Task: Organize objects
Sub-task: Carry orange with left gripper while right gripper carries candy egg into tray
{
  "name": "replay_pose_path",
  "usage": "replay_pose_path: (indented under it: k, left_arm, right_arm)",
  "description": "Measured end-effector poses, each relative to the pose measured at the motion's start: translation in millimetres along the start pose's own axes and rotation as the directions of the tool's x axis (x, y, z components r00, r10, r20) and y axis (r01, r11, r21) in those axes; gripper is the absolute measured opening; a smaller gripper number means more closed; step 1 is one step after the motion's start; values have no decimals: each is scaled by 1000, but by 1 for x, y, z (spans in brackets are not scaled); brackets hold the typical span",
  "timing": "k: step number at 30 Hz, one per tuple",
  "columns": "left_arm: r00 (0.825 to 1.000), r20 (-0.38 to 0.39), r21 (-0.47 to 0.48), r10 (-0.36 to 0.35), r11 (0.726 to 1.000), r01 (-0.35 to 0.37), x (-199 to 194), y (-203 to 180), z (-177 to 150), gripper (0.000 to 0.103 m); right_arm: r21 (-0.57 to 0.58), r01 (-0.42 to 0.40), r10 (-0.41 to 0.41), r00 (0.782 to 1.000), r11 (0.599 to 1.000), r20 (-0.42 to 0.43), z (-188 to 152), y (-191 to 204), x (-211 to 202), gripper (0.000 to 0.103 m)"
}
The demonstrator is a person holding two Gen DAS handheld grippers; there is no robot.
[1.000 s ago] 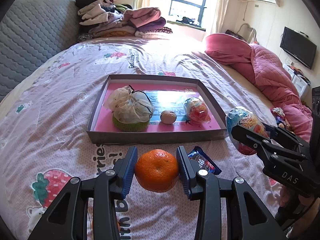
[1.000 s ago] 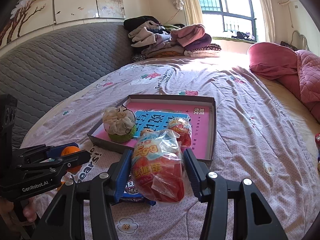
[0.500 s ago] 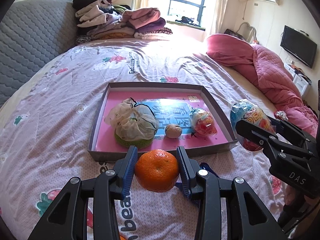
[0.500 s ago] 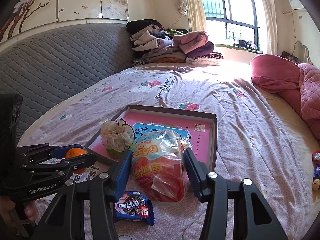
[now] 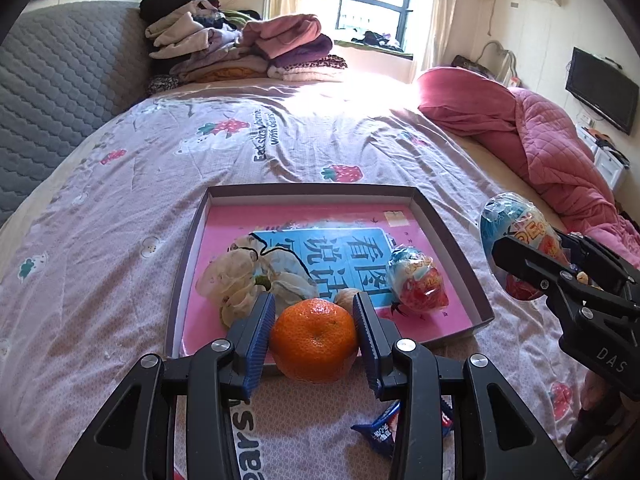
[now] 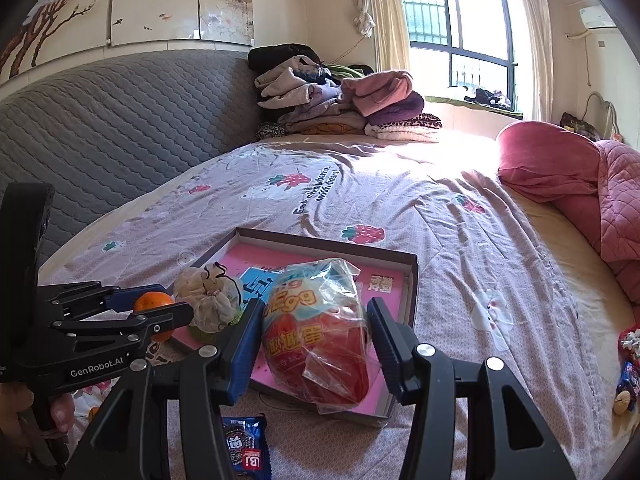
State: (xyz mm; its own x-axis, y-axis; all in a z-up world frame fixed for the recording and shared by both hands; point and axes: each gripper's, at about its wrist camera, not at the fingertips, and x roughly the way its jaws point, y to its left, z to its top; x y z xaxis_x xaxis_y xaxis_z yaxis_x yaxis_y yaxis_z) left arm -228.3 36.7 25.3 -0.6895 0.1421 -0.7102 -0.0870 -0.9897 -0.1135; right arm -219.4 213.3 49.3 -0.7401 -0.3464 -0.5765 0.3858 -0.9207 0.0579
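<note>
Orange tangerine (image 5: 315,339) between left gripper (image 5: 316,340) jaws; wrapped egg (image 6: 318,336) between right gripper (image 6: 316,344) jaws

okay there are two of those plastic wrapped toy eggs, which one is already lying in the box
The smaller wrapped egg by the box's right wall. The other, larger egg is gripped in the right claw, off the bed.

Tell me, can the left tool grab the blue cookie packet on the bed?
Probably not now: the left tool is already shut on the round orange mandarin, and the blue cookie packet lies beneath it.
</note>
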Motion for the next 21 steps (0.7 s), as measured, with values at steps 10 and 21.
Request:
replay_pose_path:
  k: [10, 21]
  left_arm:
    - [1000, 5, 4, -2, 1000, 2, 23, -2, 18, 42]
    - [1000, 1, -7, 20, 1000, -20, 48, 7, 38, 42]
  right_arm:
    - [18, 49, -49, 998, 999, -33, 10, -24, 38, 53]
    - [1, 51, -51, 998, 999, -48, 19, -28, 67, 53]
